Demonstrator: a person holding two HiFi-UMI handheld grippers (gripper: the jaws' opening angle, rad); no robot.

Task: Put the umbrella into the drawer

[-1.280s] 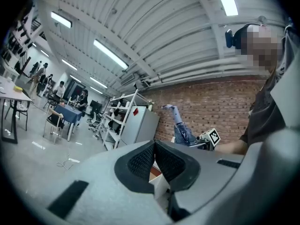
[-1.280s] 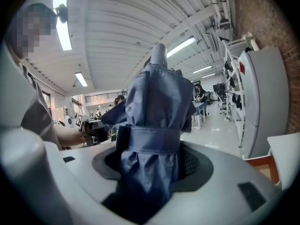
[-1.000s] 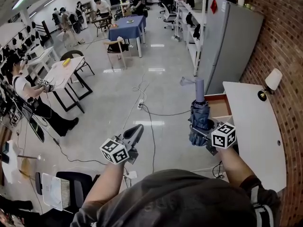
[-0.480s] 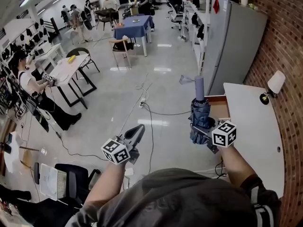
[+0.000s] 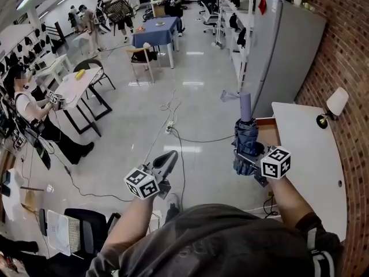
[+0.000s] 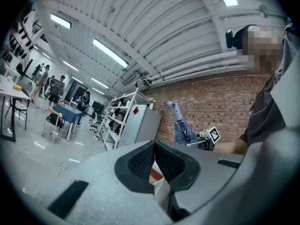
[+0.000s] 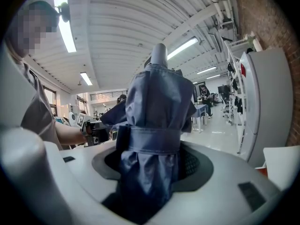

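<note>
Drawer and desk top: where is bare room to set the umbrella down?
The open drawer shows bare wood right of the umbrella. The white desk top is bare nearer than the lamp. The umbrella hides the drawer's left side.

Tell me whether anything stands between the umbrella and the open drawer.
Nothing visible does. The right gripper holds the folded umbrella upright, close to the open drawer of the white desk. The drawer shows bare wood inside, though the umbrella hides part of it.
</note>
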